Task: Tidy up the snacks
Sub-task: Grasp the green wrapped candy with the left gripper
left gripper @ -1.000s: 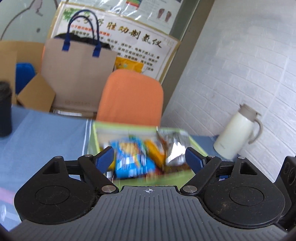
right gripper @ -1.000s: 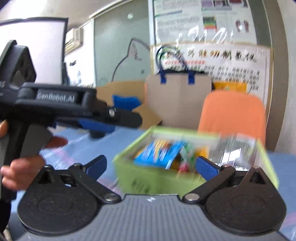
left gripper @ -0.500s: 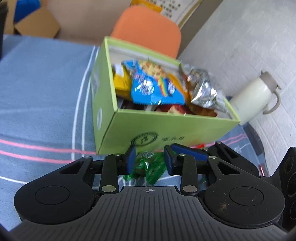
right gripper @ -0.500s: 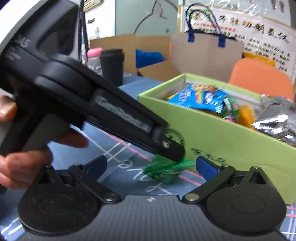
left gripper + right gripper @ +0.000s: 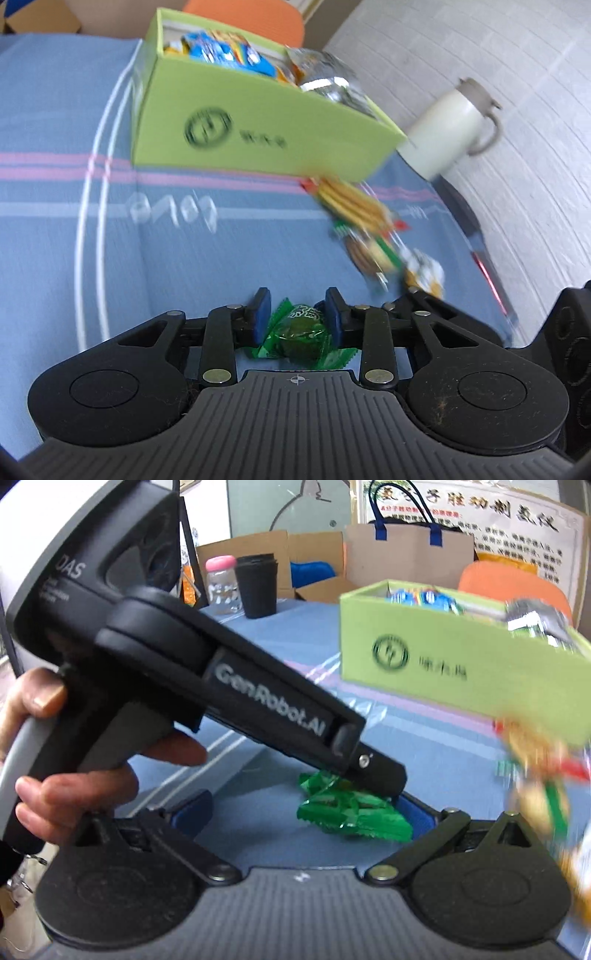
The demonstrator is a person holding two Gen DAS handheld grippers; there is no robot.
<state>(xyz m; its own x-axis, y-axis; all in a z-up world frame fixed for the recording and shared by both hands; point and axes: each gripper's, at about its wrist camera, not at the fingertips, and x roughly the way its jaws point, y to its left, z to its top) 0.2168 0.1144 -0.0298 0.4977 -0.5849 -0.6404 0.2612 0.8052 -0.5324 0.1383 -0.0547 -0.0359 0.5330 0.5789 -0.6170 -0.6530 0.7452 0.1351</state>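
A blue cloth (image 5: 177, 251) with pink and white stripes covers the table, against a white brick wall with a cream thermos jug (image 5: 452, 129) in the corner.

From the left wrist, the left gripper (image 5: 297, 317) points steeply down at the cloth, its blue pads drawn narrow and pressing on a green-wrapped candy (image 5: 301, 332) from either side; the wrapper's crimped ends stick out toward the camera. The green snack box (image 5: 258, 129), already full of packets, stands straight ahead beyond the fingers, so the candy's way in is forward and up over the near wall. Loose biscuit packets (image 5: 354, 210) lie to the right, near the box's corner.

From the right wrist, the left gripper (image 5: 384, 786) slants down from the upper left, a hand (image 5: 55, 760) around its handle, tip on the candy (image 5: 351, 812). The right gripper (image 5: 299, 812) has its fingers spread wide and empty, with the candy lying between them. The box (image 5: 443, 657) stands ahead to the right, blurred packets (image 5: 532, 775) below it.
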